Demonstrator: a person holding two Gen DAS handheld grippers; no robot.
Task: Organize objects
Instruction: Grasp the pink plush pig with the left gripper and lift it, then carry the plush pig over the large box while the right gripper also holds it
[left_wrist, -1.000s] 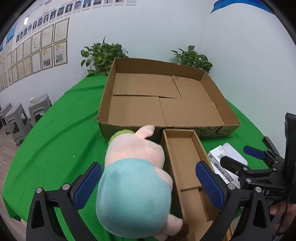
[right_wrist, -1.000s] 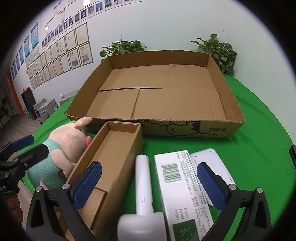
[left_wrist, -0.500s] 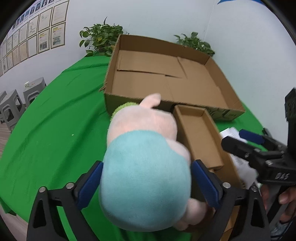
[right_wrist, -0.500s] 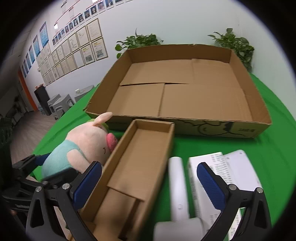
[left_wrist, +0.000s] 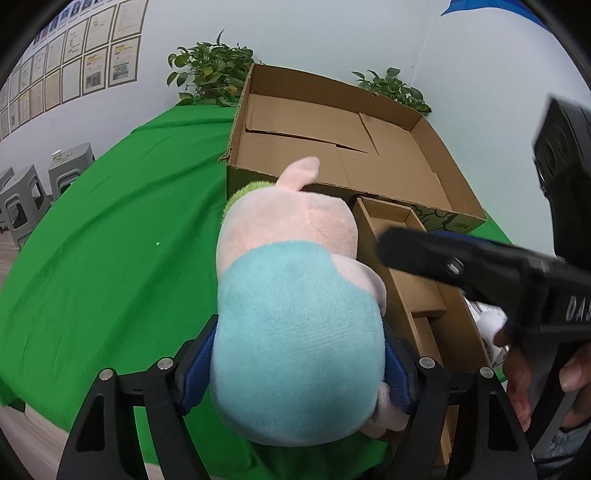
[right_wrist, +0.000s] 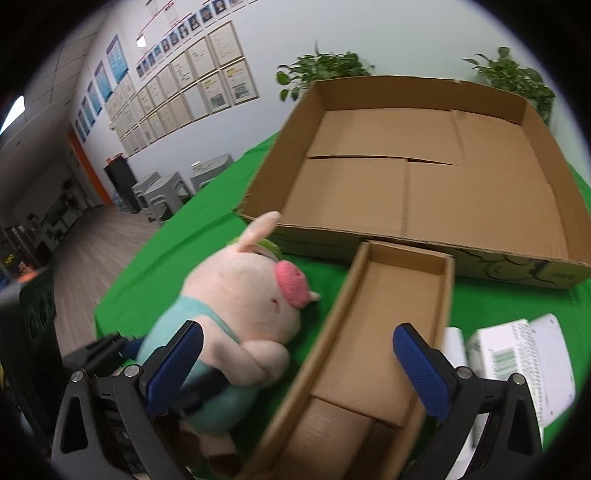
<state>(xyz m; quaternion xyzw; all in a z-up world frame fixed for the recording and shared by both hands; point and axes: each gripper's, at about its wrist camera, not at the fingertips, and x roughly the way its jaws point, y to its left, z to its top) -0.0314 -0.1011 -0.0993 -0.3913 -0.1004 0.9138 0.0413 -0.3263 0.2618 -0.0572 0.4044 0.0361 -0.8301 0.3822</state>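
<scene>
A pink plush pig (left_wrist: 291, 295) in a teal outfit lies on the green table, left of a narrow open cardboard box (left_wrist: 410, 273). My left gripper (left_wrist: 295, 369) is shut on the plush pig's teal body, with the blue pads pressed into both sides. The pig also shows in the right wrist view (right_wrist: 240, 317). My right gripper (right_wrist: 297, 365) is open and empty, and its jaws straddle the left wall of the narrow box (right_wrist: 373, 332). It shows as a black arm in the left wrist view (left_wrist: 480, 266). A large shallow cardboard tray (left_wrist: 332, 140) stands behind.
A white device (right_wrist: 452, 343) and a white barcoded carton (right_wrist: 517, 365) lie right of the narrow box. Potted plants (left_wrist: 210, 70) stand behind the large tray (right_wrist: 424, 177). Grey stools (left_wrist: 26, 199) stand off the table's left edge.
My left gripper has moved forward and closed on the plush pig. My right gripper has swung left, from over the white items to over the narrow box.
</scene>
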